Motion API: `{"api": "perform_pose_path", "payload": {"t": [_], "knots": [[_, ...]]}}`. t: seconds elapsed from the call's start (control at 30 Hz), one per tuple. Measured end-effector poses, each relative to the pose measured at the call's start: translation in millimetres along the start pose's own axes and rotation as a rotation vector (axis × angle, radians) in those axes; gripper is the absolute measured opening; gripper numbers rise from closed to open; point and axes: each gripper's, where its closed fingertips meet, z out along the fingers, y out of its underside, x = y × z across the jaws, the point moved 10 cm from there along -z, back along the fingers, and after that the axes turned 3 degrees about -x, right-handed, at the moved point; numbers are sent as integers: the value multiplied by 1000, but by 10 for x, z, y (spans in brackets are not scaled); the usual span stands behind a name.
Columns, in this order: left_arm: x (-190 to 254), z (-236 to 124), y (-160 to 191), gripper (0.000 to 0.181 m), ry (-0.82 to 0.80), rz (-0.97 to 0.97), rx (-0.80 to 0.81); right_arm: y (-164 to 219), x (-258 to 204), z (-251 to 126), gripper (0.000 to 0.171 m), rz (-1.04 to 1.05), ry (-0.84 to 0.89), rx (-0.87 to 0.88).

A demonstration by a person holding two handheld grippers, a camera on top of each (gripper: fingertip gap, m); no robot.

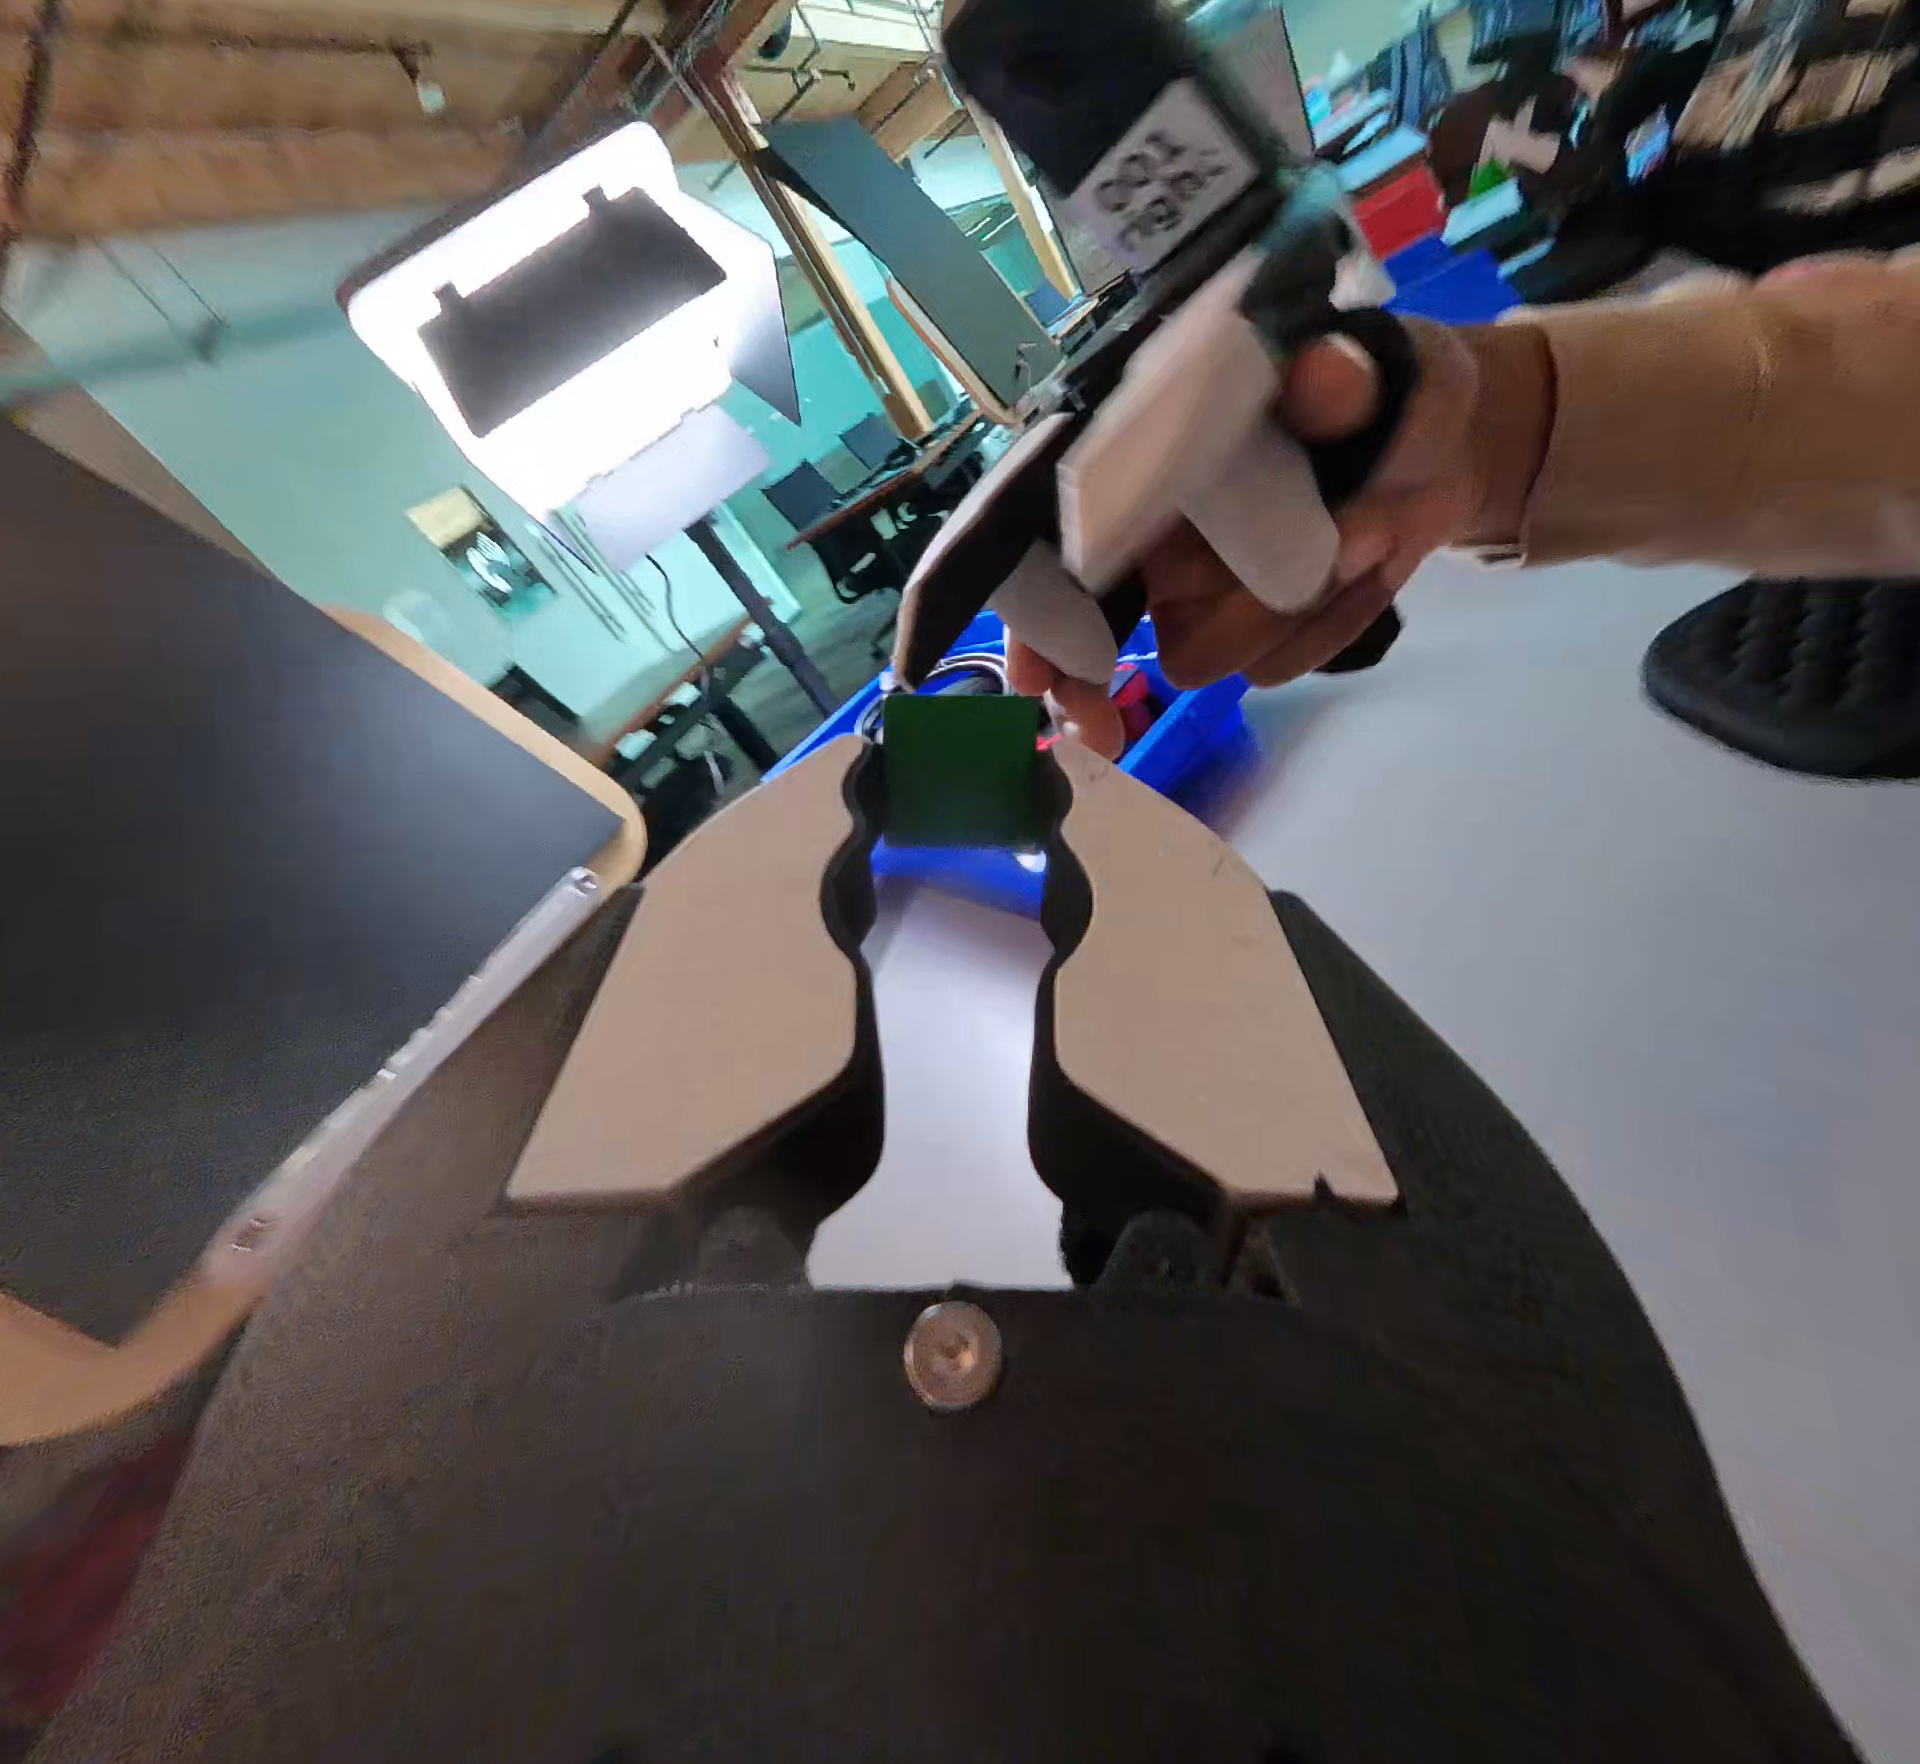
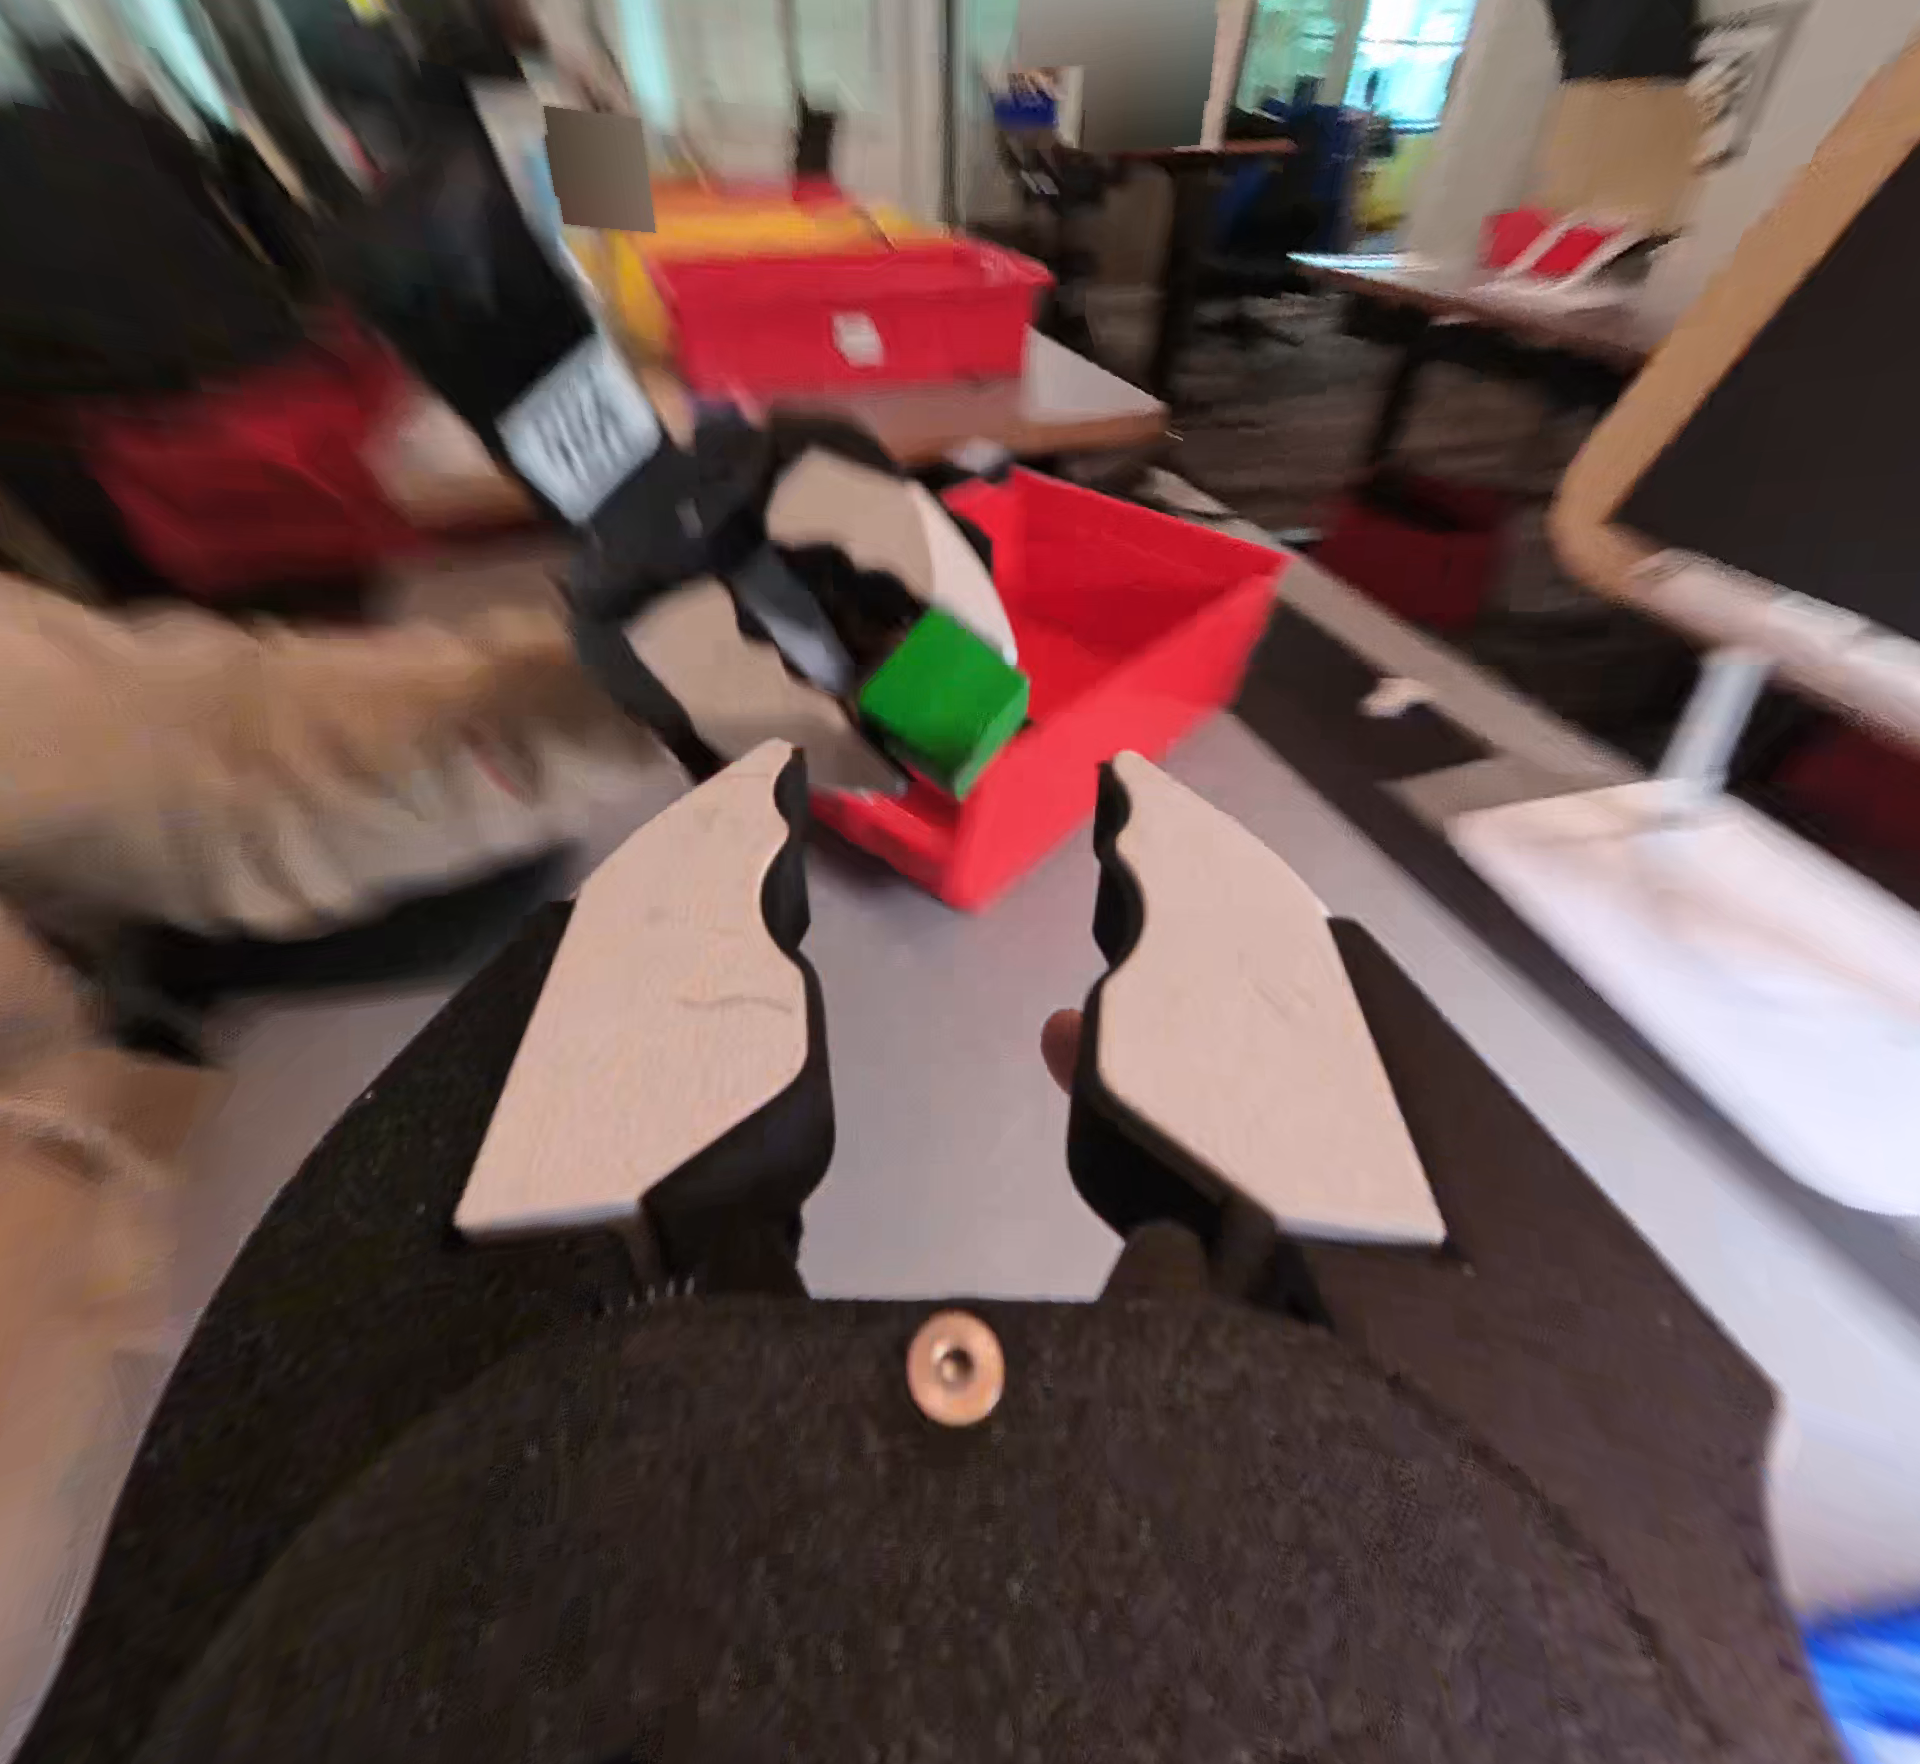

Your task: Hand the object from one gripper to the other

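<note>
A green cube sits between the fingertips of my left gripper, which is shut on it and holds it above the grey table. In the right wrist view the same cube shows clamped in the left gripper, which comes in from the left, blurred. My right gripper is open and empty, its tips just short of the cube and slightly below it. In the left wrist view the right gripper is held by a hand and points down at the cube's top edge.
A red bin stands on the grey table just behind the cube. A blue bin lies beyond the left gripper. A black-faced board stands at the left, a black mat at the right. A white sheet lies right.
</note>
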Motion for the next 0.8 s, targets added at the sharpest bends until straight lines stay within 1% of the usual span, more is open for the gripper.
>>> {"api": "perform_pose_path", "payload": {"t": [0.03, 0.07, 0.1, 0.13, 0.2, 0.23, 0.27, 0.33, 0.43, 0.5, 0.57, 0.63, 0.7, 0.77, 0.8], "knots": [[45, 17, 1, 28, -21, 67, -2, -4, 49, -16, 51, 136, -62, 44], [94, 41, -3, 28, -50, 142, -14, 18, 81, 4, 50, 216, -93, 43], [143, 66, -10, 28, -75, 214, -30, 57, 88, 48, 50, 242, -105, 4], [187, 92, -15, 28, -96, 279, -50, 96, 69, 97, 48, 228, -108, -31], [233, 121, -15, 28, -148, 375, -89, 123, 24, 163, 31, 192, -79, -47], [232, 117, -18, 28, -152, 376, -83, 115, 15, 166, 30, 160, -57, -45], [211, 102, -30, 30, -129, 322, -58, 102, 4, 146, 29, 107, -54, -43], [91, 53, -50, 40, -55, 79, 3, 53, -19, 43, 28, -54, -43, 23], [-154, 17, 6, 39, 140, -478, 68, 22, -85, -141, 28, -374, 40, 134], [-232, 50, 53, 39, 335, -846, 132, 31, -147, -170, 28, -548, 98, 157], [-228, 112, 109, 38, 528, -1124, 184, 57, -233, -126, 28, -634, 66, 160], [-171, 169, 146, 36, 675, -1251, 211, 69, -307, -80, 28, -661, 18, 200], [-123, 195, 119, 33, 779, -1302, 218, 82, -347, -53, 28, -689, 1, 191], [-118, 191, 67, 23, 781, -1290, 211, 84, -342, -68, 28, -726, 24, 179], [-121, 182, 45, 22, 754, -1269, 196, 80, -329, -78, 27, -727, 32, 169]]}}
